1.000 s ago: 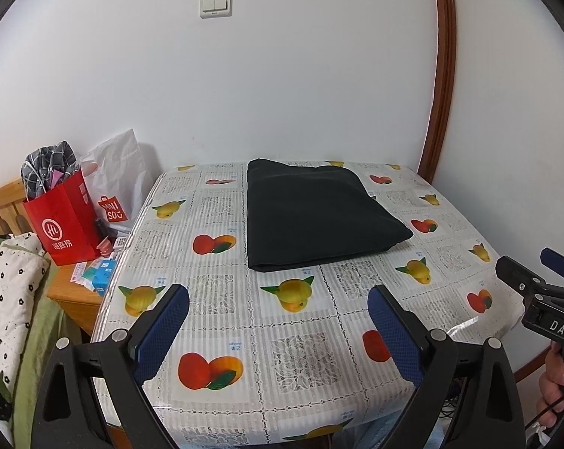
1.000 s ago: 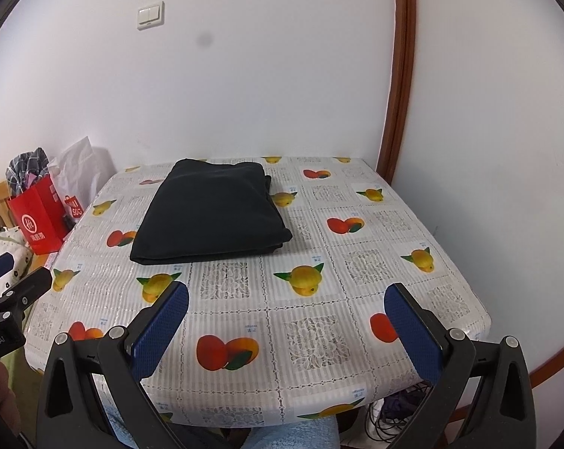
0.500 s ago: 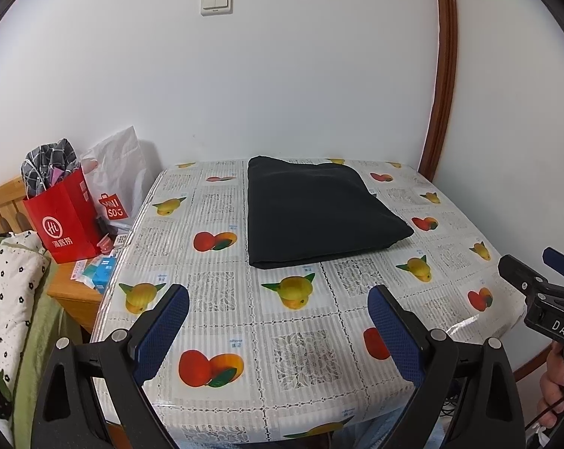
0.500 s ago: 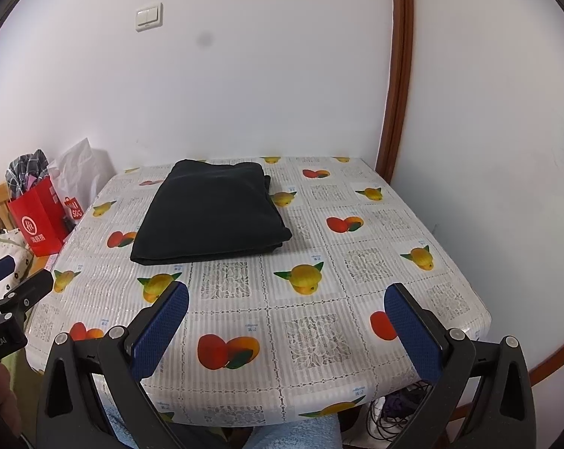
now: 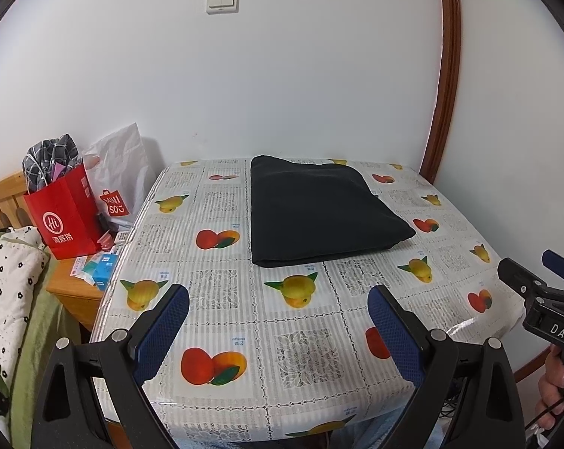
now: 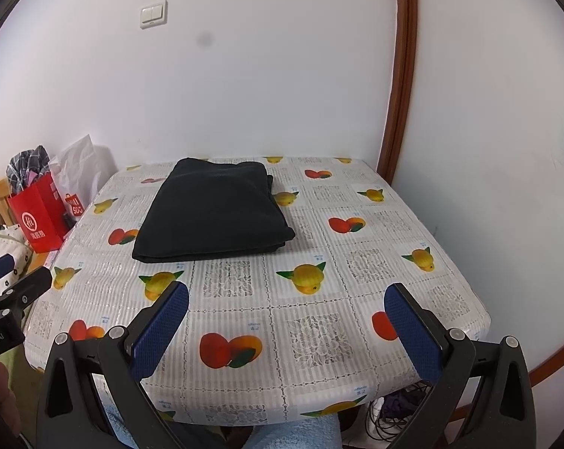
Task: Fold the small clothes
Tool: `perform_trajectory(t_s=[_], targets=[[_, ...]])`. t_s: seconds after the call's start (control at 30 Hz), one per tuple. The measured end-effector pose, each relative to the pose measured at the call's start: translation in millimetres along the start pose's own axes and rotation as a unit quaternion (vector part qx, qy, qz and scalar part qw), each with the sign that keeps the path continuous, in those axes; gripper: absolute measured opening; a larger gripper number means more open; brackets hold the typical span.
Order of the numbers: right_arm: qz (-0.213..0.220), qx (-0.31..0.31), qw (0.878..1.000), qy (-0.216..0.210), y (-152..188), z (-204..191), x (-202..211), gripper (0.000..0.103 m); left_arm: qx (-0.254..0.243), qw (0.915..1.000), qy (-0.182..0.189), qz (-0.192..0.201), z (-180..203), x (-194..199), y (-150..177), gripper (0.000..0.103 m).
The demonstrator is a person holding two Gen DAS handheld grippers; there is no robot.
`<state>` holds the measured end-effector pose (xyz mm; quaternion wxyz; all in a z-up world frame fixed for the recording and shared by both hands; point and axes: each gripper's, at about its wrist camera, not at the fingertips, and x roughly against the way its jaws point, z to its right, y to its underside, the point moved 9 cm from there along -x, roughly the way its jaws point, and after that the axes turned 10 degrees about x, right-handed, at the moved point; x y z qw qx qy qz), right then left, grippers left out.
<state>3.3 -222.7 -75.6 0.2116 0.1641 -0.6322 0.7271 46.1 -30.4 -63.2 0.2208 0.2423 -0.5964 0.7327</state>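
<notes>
Toward the far edge of the table (image 5: pixel 222 321), in the left wrist view, the black garment (image 5: pixel 319 213) lies folded flat, near the wall. Any further grab risks dragging the layers askew, since the cloth looks soft and loosely stacked. The left gripper (image 5: pixel 278 325) hangs over the near edge, jaws wide apart, holding nothing and touching nothing.

From the right wrist view, the garment (image 6: pixel 214 213) sits left of the table's (image 6: pixel 356 299) middle. The right gripper (image 6: pixel 287 327) is likewise spread wide and empty, well short of the cloth.
</notes>
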Motion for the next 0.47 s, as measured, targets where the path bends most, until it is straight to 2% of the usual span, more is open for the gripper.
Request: perform_trajectory(t_s=[0.47], targets=[[0.002, 0.001, 1.0, 0.004, 1.3, -1.6, 0.1, 0.103, 0.003, 1.0, -0.001, 0.001, -2.8, -3.7, -0.5, 0.097]])
